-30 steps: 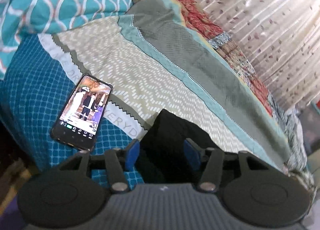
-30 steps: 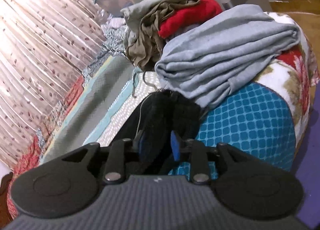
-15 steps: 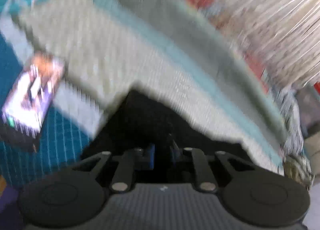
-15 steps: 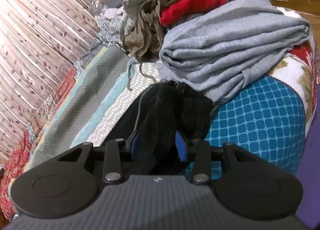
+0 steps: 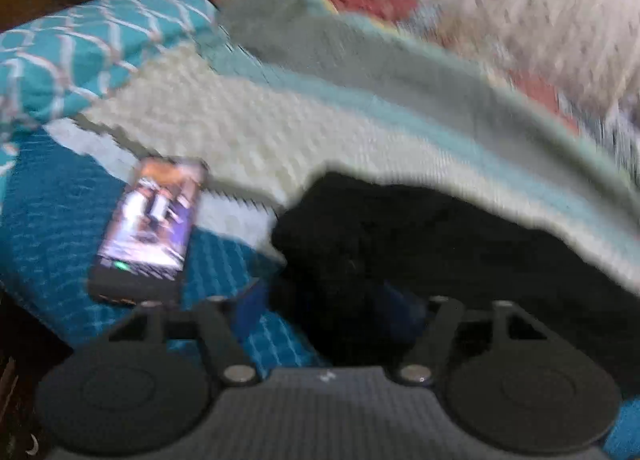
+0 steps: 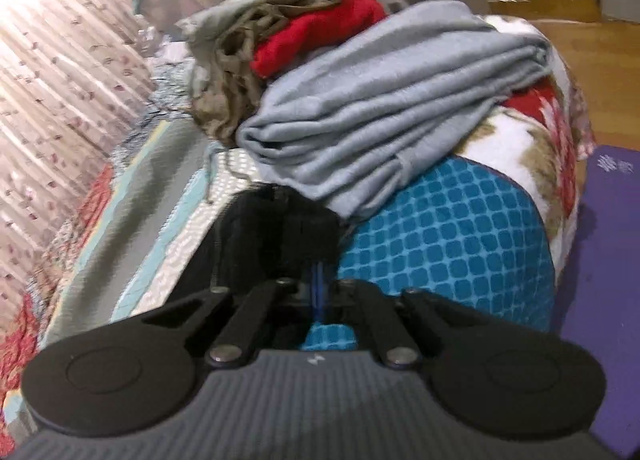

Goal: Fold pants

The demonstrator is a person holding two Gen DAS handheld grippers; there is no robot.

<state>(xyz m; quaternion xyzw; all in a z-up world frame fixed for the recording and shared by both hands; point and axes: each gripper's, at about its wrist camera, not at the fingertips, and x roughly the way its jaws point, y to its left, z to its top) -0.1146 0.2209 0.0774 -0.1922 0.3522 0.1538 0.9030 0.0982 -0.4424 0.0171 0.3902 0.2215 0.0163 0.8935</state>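
Observation:
The black pants (image 5: 420,236) lie bunched on the patterned bedspread (image 5: 248,128); the left wrist view is blurred. My left gripper (image 5: 324,300) is low over the pants' near end with its jaws opening. Its blue pads (image 5: 250,300) stand wide apart, black fabric lies between them, and they do not press on it. In the right wrist view the other end of the pants (image 6: 280,232) rises in a dark bunch just past my right gripper (image 6: 319,284). That gripper's blue pads meet and pinch the near edge of the fabric.
A lit phone (image 5: 148,228) lies on the blue bedspread left of the pants, below a teal pillow (image 5: 80,56). A folded grey garment (image 6: 380,108) and a heap with red cloth (image 6: 320,32) sit just beyond the pants. A curtain (image 6: 52,60) hangs behind the bed.
The left gripper closed on the black fabric, then spread its fingers again while shifting over the pants. The right gripper's fingers came together on the pants' edge.

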